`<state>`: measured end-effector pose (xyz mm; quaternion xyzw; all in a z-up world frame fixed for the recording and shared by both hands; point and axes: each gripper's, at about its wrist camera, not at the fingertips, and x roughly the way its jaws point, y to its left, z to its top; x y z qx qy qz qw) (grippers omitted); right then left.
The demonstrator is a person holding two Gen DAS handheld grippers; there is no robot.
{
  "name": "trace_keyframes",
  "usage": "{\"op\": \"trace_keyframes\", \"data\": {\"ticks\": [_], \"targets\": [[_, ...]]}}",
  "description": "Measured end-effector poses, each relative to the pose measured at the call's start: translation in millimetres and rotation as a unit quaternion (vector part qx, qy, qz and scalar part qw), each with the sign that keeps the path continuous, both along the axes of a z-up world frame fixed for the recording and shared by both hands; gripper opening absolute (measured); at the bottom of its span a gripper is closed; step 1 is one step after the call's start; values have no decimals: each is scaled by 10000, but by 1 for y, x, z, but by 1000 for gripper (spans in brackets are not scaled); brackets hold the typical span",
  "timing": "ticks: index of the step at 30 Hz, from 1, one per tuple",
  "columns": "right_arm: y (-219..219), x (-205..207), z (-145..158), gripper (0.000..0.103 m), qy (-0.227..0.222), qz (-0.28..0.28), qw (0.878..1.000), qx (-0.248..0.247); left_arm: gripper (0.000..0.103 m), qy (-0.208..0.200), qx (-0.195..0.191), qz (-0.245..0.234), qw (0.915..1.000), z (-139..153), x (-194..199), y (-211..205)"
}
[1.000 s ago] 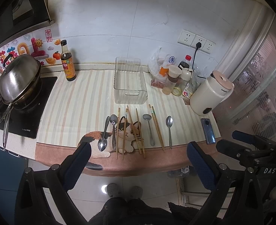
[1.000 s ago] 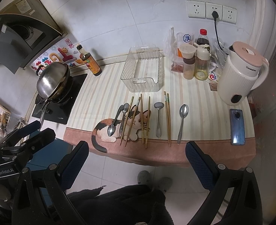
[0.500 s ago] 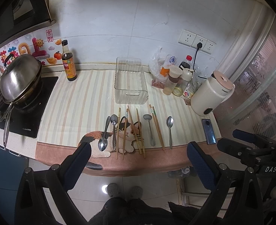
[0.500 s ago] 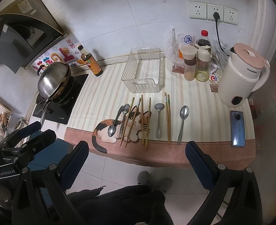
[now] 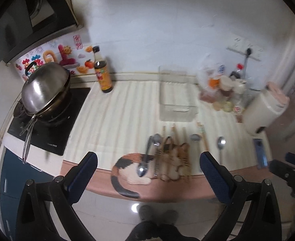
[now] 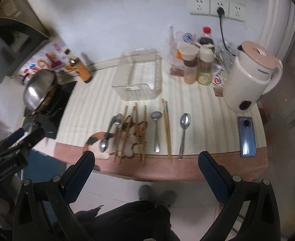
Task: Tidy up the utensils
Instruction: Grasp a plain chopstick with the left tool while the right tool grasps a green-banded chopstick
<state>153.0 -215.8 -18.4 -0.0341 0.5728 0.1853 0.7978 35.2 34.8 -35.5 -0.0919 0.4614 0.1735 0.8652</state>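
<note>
Several metal spoons and wooden chopsticks lie in a row along the front of the striped counter mat (image 6: 95, 104). One spoon (image 6: 184, 132) lies at the right of the row, a pair of chopsticks (image 6: 166, 126) left of it, then another spoon (image 6: 156, 130). More chopsticks (image 6: 130, 132) and spoons (image 5: 146, 156) lie over a cat picture. A clear plastic bin (image 6: 138, 80) stands empty behind them. My left gripper (image 5: 147, 170) and right gripper (image 6: 146, 166) are both open, held above the floor in front of the counter edge, holding nothing.
A lidded wok (image 5: 45, 88) sits on a stove at the left, with a sauce bottle (image 5: 103, 74) beside it. Condiment jars (image 6: 195, 64), a white kettle (image 6: 249, 74) and a phone (image 6: 246, 136) stand at the right. A person's feet (image 6: 157, 194) are below.
Both grippers have moved closer to the counter, the left view swinging left; the frames are blurred by motion. The utensils and the bin have not moved.
</note>
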Motion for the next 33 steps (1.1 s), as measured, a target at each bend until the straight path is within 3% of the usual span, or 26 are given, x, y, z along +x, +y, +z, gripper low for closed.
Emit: {"op": "trace_keyframes", "data": {"ticks": [5, 12, 14, 16, 18, 21, 27, 31, 33], "targets": [[2, 22, -54, 97, 170, -471, 9986, -142, 103, 452, -3, -5, 9990, -47, 30, 24], [12, 44, -127, 53, 462, -795, 9950, -398, 102, 1035, -370, -189, 9938, -113, 65, 41], [12, 47, -142, 42, 550, -859, 9939, -430, 94, 1223, -644, -309, 9899, -134, 75, 39], [11, 53, -159, 35, 687, -936, 9921, -469, 76, 1516, -910, -424, 9833, -156, 85, 35], [8, 61, -175, 35, 860, -977, 9904, -476, 66, 1697, -1088, -530, 9780, -172, 92, 28], [7, 74, -199, 35, 1099, -928, 9884, -494, 41, 1968, -1304, -626, 9697, -200, 109, 16], [0, 104, -242, 35, 1567, -834, 9833, -408, 40, 2249, -1883, -475, 9548, -237, 141, -6], [-4, 117, -260, 35, 1748, -777, 9811, -296, 40, 2447, -1888, -508, 9497, -256, 162, -26], [-5, 121, -267, 32, 1846, -752, 9797, -208, 32, 2584, -1821, -484, 9475, -269, 171, -36]]}}
